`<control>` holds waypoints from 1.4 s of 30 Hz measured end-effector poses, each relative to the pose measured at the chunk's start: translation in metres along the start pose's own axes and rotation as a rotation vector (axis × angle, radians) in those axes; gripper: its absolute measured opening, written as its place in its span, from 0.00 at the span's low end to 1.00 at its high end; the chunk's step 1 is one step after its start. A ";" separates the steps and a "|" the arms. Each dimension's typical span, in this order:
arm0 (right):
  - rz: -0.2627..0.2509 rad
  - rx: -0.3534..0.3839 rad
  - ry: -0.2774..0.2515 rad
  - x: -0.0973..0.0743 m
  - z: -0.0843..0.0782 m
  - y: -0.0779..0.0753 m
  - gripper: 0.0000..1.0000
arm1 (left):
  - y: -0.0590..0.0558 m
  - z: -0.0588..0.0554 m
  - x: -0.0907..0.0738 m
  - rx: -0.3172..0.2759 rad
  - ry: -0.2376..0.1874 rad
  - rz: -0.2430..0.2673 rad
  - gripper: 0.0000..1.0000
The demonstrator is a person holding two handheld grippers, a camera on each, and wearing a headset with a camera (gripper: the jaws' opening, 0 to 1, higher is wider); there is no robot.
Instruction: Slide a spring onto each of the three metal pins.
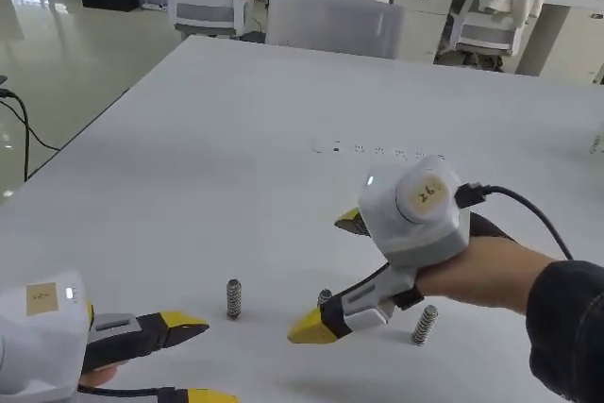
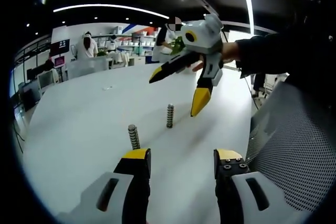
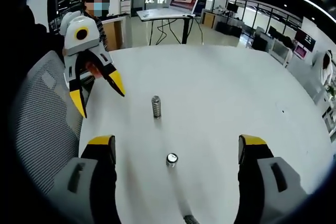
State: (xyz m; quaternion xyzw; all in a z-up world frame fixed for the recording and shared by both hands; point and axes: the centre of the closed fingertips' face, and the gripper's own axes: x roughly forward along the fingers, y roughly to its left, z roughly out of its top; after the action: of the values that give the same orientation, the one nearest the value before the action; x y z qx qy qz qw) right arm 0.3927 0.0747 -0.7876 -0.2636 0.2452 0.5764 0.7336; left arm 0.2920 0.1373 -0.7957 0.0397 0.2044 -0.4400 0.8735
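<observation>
Three small coiled springs stand on the white table (image 1: 283, 120). The left spring (image 1: 233, 298) and the middle spring (image 1: 325, 296) are upright, and the right spring (image 1: 425, 325) leans a little. My right gripper (image 1: 327, 276) is open wide, its yellow-tipped jaws on either side of the middle spring without touching it. That spring's round metal top (image 3: 171, 158) sits between the jaws of the right gripper (image 3: 176, 141). My left gripper (image 1: 200, 361) is open and holds nothing, short of the left spring (image 2: 134, 136). In the left gripper view the left gripper (image 2: 181, 155) is open.
Office chairs (image 1: 332, 24) stand at the table's far edge, with desks behind them. A faint row of small marks (image 1: 377, 150) lies mid-table. A cable (image 1: 528, 209) trails from the right gripper. A mesh chair back (image 2: 294, 145) is close beside the left gripper.
</observation>
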 end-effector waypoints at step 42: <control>-0.299 0.226 -0.217 -0.089 -0.057 -0.003 1.00 | 0.002 0.004 -0.008 -0.001 -0.024 0.033 0.48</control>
State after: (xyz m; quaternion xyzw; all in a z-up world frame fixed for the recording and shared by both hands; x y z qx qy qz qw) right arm 0.3737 -0.0276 -0.7702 -0.1494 0.1862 0.4550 0.8579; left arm 0.2904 0.1437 -0.7890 0.0374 0.1937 -0.4261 0.8829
